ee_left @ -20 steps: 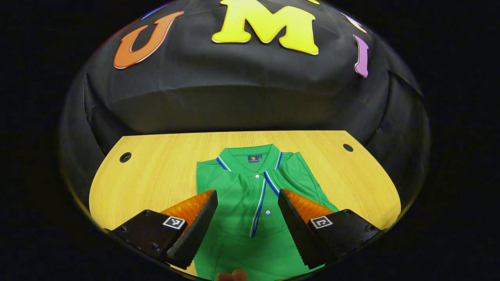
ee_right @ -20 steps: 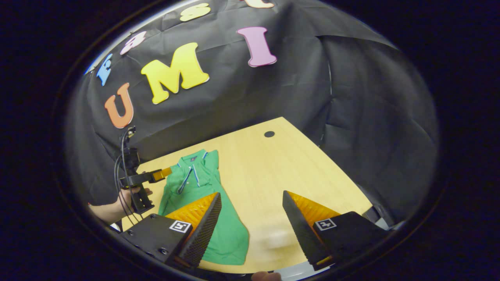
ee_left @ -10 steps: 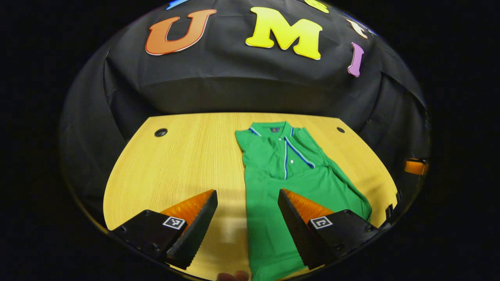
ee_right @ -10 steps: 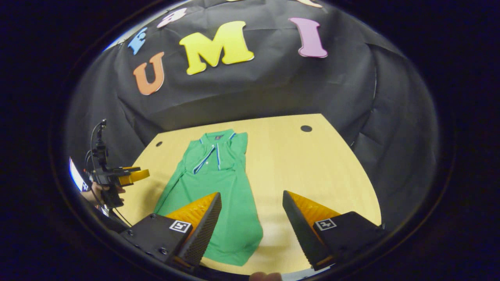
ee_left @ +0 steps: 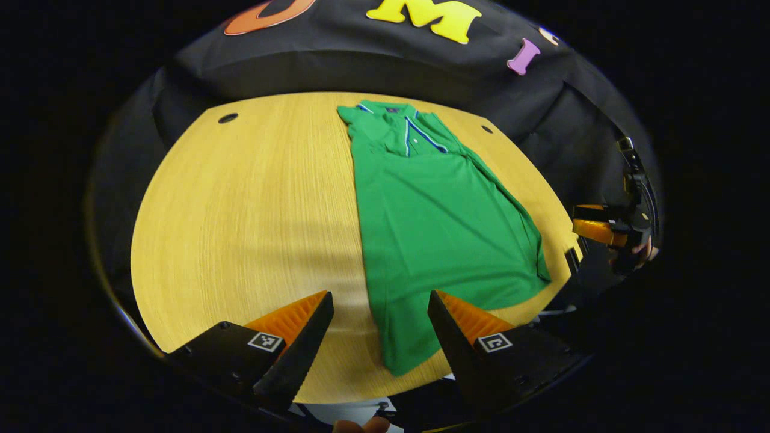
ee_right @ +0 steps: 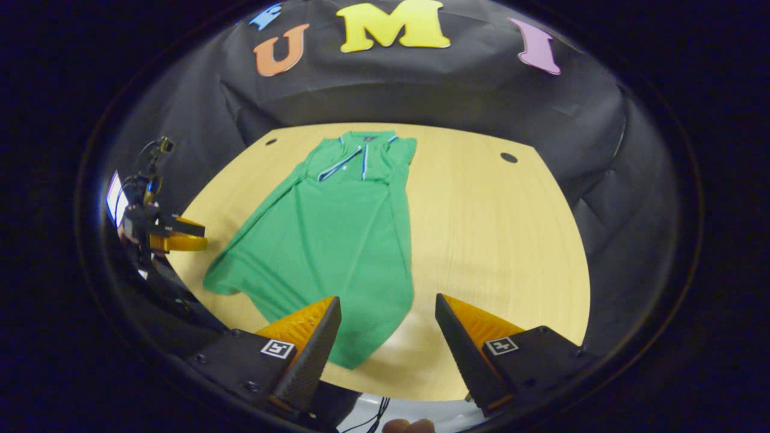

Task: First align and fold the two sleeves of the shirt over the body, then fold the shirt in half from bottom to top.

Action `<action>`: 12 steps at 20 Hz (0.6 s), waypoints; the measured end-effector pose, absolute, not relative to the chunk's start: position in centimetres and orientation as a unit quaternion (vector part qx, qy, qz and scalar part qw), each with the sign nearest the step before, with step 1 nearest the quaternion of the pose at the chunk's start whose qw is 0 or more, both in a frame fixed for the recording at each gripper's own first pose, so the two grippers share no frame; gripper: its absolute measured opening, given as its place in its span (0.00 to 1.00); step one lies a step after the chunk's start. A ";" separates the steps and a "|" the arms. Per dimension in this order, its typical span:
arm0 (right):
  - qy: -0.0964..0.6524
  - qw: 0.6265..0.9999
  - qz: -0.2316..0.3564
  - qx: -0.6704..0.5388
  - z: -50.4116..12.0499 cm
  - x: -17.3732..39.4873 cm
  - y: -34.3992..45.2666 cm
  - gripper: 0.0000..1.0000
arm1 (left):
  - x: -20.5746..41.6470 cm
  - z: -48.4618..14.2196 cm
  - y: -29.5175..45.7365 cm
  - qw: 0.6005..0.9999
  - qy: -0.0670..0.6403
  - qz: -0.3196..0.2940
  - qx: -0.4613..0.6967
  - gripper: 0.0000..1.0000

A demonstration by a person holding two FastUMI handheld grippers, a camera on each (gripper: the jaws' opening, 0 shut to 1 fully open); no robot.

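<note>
Left gripper view: the green collared polo shirt [ee_left: 433, 222] is lying flat across the centre of the round light-wood table [ee_left: 252, 210], sleeves folded in. Left gripper [ee_left: 379, 337] and right gripper [ee_right: 388, 337] are both gaping, holding nothing.

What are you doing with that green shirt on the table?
A person holds a gripper in each hand and is folding the green shirt, which lies flat on the wooden table, collar at the far side. It looks narrow, so the sleeves seem already folded in. The left gripper and right gripper hover open near the bottom hem, touching nothing. The bottom-to-top fold isn't done yet.
</note>
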State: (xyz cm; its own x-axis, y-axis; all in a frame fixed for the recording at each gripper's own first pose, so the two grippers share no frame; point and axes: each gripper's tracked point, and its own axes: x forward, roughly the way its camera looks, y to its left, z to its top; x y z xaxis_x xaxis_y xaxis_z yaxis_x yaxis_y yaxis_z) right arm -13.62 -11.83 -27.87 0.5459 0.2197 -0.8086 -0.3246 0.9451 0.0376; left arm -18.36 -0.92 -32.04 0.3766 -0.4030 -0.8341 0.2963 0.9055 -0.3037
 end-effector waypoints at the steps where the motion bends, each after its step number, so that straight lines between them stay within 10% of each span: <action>1: 0.461 0.870 0.162 -0.067 -28.6 -14.7 -11.8 0.99 | -20.0 -32.6 -1.1 0.815 0.534 -0.221 -0.050 1.00; 12: 0.508 0.813 0.239 -0.153 -34.0 -19.2 -10.9 0.99 | -24.0 -35.3 -1.7 0.779 0.582 -0.224 -0.067 1.00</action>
State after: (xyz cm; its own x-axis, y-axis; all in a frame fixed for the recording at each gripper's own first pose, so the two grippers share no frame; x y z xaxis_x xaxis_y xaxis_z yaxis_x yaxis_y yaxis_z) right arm -19.23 -10.87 -34.00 0.3699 0.2335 -0.8993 -0.5437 0.8392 -0.0058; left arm -24.05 -1.72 -35.33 0.2221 -0.4262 -0.8769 0.2707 0.8910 -0.3645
